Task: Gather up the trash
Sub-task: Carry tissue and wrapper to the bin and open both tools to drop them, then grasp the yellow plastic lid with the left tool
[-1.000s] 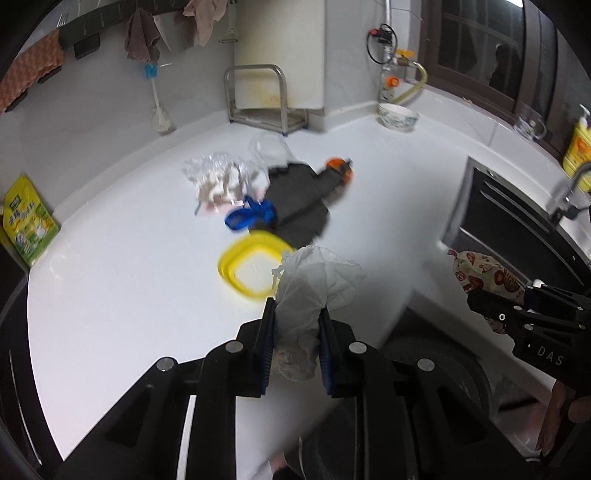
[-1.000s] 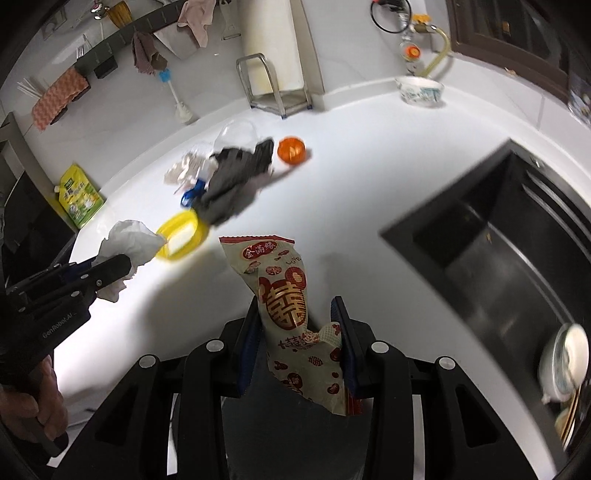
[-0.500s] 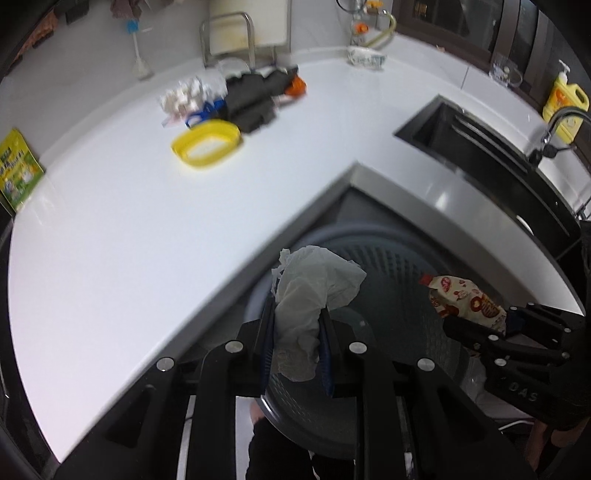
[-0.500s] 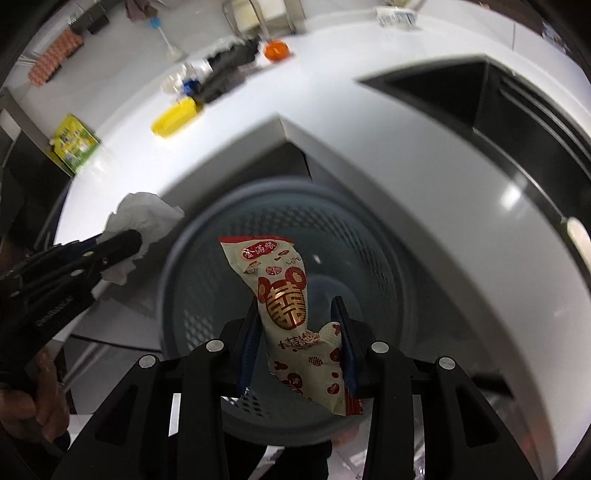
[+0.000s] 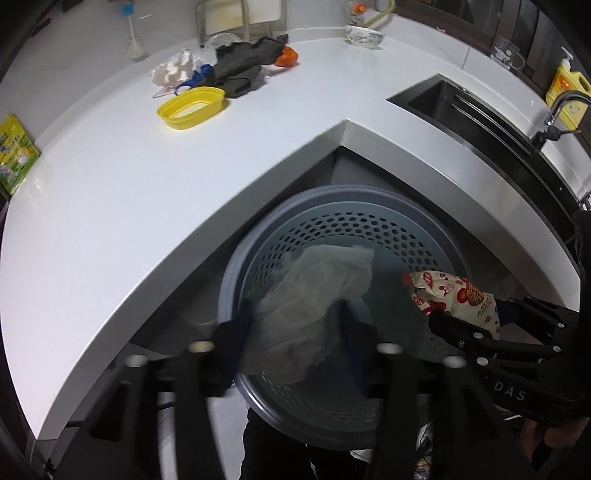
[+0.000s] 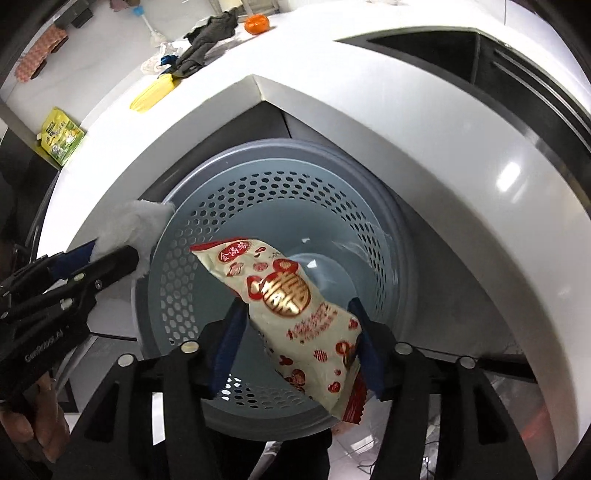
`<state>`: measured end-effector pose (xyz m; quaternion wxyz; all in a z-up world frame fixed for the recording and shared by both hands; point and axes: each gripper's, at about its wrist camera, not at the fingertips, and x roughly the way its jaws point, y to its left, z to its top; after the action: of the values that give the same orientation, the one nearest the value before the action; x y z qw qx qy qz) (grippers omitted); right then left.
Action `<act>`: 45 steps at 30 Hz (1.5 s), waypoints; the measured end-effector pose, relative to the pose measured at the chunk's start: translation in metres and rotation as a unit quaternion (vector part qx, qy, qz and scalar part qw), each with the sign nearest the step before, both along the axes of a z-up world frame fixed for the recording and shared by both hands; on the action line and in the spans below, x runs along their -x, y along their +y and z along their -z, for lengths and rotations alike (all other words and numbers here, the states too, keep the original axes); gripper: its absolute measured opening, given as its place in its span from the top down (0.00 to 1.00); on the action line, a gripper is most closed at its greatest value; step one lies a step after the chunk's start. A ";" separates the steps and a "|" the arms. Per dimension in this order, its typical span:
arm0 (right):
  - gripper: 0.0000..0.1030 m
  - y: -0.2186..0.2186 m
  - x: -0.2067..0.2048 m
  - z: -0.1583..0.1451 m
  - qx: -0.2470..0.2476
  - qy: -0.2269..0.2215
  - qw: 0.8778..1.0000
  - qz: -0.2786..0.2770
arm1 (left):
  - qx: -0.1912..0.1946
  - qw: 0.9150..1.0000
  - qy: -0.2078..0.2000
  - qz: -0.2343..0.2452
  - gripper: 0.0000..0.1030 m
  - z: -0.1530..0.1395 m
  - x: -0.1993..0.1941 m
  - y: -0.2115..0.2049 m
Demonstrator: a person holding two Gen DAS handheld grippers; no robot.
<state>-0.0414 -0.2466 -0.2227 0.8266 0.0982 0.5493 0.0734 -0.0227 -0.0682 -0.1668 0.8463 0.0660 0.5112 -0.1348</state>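
A grey perforated trash basket (image 5: 406, 240) (image 6: 258, 173) stands on the floor below the counter corner. My left gripper (image 5: 295, 317) is opened wide over it, with a crumpled white tissue (image 5: 317, 291) loose between the spread fingers. It also shows in the right wrist view (image 6: 129, 225). My right gripper (image 6: 295, 314) is opened wide too, with a red-and-white snack wrapper (image 6: 291, 295) (image 5: 450, 291) still lying between its fingers above the basket.
The white counter (image 5: 129, 192) carries a yellow lid (image 5: 192, 107), a dark cloth (image 5: 247, 62), white plastic wrap (image 5: 173, 72), an orange (image 5: 287, 57) and a bowl (image 5: 364, 36). A green packet (image 5: 14, 151) lies at the left. The sink (image 5: 480, 118) is at the right.
Both grippers have moved lower over the basket and their fingers have spread apart. The tissue and the wrapper are now loose between the fingers.
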 end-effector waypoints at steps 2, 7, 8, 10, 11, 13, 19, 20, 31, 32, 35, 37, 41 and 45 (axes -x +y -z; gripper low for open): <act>0.44 0.000 0.000 -0.002 0.000 -0.002 1.000 -0.001 | 0.006 1.000 -0.009 -0.007 0.35 -0.005 0.002 0.004; 0.41 -0.004 0.001 -0.006 -0.001 -0.007 1.000 0.000 | 0.002 1.000 -0.013 -0.013 0.35 -0.010 0.003 0.007; 0.39 -0.004 0.001 -0.007 -0.002 -0.008 1.000 0.000 | 0.002 1.000 -0.013 -0.015 0.35 -0.011 0.004 0.008; 0.36 -0.004 0.001 -0.008 -0.003 -0.010 1.000 0.000 | 0.002 1.000 -0.014 -0.017 0.35 -0.012 0.005 0.010; 0.36 -0.005 0.001 -0.009 -0.002 -0.011 1.000 0.000 | 0.002 1.000 -0.015 -0.018 0.35 -0.013 0.005 0.010; 0.36 -0.005 0.001 -0.010 -0.002 -0.013 1.000 -0.001 | 0.002 1.000 -0.017 -0.020 0.35 -0.015 0.004 0.011; 0.36 -0.004 0.005 -0.016 -0.006 -0.015 1.000 -0.004 | 0.004 0.999 -0.026 -0.023 0.35 -0.025 0.003 0.015; 0.36 -0.004 0.005 -0.017 -0.007 -0.016 1.000 -0.004 | 0.005 0.999 -0.028 -0.024 0.35 -0.028 0.002 0.015; 0.36 0.002 -0.008 -0.050 -0.012 -0.051 0.999 0.004 | 0.011 0.997 -0.074 -0.036 0.28 -0.062 -0.027 0.031; 0.36 0.002 -0.011 -0.054 -0.013 -0.055 0.998 0.006 | 0.011 0.996 -0.077 -0.040 0.27 -0.064 -0.030 0.033; 0.36 0.006 -0.021 -0.065 -0.012 -0.071 0.997 0.009 | 0.016 0.995 -0.086 -0.051 0.25 -0.071 -0.046 0.041; 0.36 0.010 -0.029 -0.071 -0.008 -0.081 0.997 0.009 | 0.015 0.994 -0.094 -0.062 0.23 -0.075 -0.060 0.046; 0.36 0.014 -0.049 -0.083 0.007 -0.103 0.995 0.008 | 0.019 0.991 -0.102 -0.087 0.17 -0.081 -0.091 0.056; 0.35 0.013 -0.070 -0.089 0.011 -0.114 0.993 0.017 | 0.019 0.989 -0.099 -0.112 0.15 -0.076 -0.120 0.062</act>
<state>0.0283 -0.2335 -0.1341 0.8862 0.0896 0.4501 0.0639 0.0974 -0.0066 -0.0909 0.9036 0.0047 0.4262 -0.0415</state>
